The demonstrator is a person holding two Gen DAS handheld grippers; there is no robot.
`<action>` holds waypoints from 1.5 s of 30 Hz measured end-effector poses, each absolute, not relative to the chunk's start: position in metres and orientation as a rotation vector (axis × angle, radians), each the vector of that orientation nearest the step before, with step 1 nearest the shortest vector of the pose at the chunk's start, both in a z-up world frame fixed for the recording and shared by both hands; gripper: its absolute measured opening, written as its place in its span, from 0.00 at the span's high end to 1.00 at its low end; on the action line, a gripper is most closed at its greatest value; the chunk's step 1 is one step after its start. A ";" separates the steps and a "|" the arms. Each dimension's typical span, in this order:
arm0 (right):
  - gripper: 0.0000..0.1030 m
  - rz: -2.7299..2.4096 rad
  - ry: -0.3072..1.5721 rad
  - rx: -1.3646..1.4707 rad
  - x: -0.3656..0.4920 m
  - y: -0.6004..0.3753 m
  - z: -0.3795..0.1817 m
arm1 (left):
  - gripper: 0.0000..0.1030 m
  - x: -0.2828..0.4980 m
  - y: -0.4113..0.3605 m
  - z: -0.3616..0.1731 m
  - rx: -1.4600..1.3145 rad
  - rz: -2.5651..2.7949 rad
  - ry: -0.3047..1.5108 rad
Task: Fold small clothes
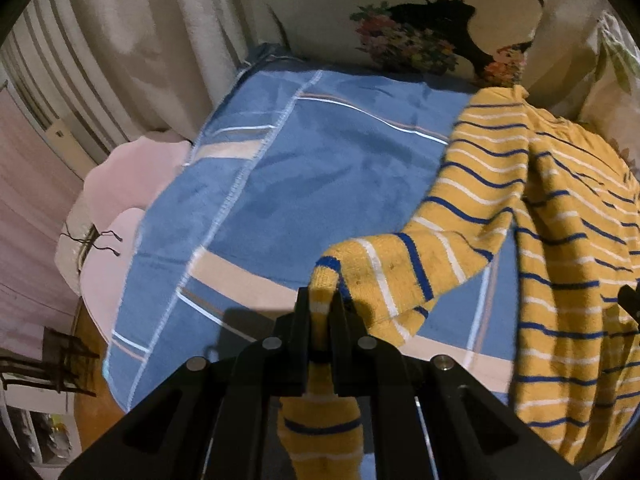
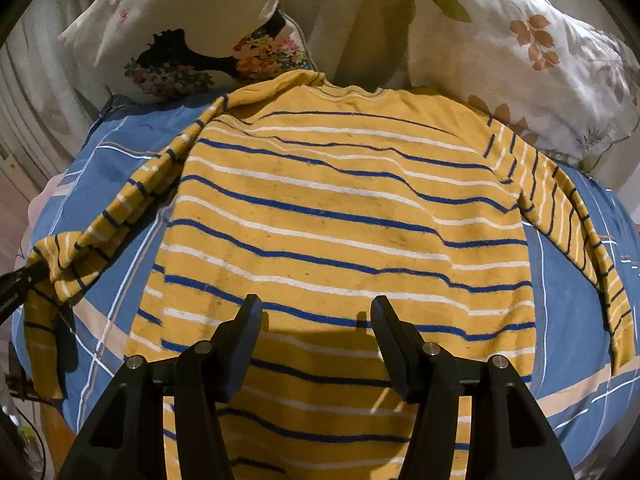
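A blue plaid sheet [image 2: 576, 280] covers the bed and fills most of both views. On it, a yellow sweater [image 2: 332, 216] with blue and white stripes lies spread flat across the centre of the right wrist frame, its neckline toward the floral pillows [image 2: 520, 52] along the top. One sleeve [image 1: 404, 268] runs from the right of the left wrist view down to bottom centre, where the left gripper [image 1: 321, 300] is clamped on its cuff. The right gripper [image 2: 316, 316] hovers over the sweater's lower body, jaws spread wide, holding nothing
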State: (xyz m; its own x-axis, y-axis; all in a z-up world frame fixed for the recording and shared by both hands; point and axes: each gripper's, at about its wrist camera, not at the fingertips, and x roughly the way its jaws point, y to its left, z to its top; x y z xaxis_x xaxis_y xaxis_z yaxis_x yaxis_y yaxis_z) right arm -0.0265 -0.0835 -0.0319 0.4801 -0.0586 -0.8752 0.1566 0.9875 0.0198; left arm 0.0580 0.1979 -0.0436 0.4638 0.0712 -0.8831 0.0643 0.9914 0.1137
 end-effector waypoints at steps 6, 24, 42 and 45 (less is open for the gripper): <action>0.41 -0.101 1.068 0.076 -0.017 -0.064 -0.034 | 0.92 0.072 0.215 -0.051 0.151 0.049 1.092; 0.28 0.100 1.137 0.120 0.141 0.007 -0.071 | 0.92 0.067 0.214 -0.050 0.135 0.043 1.107; 0.17 0.114 1.099 0.120 0.137 -0.009 -0.036 | 0.90 0.062 0.216 -0.041 0.129 0.086 1.094; 0.17 0.113 1.083 0.162 0.106 -0.034 -0.028 | 0.87 0.058 0.211 -0.031 0.132 0.102 1.063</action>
State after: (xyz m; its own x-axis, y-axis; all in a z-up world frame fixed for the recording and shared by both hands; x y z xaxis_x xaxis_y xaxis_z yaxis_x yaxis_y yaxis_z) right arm 0.1058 -0.0339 -0.0281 0.4644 0.1707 -0.8690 -0.0122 0.9824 0.1864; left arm 0.0582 0.2108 -0.0307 0.4828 0.1474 -0.8633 -0.0199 0.9873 0.1575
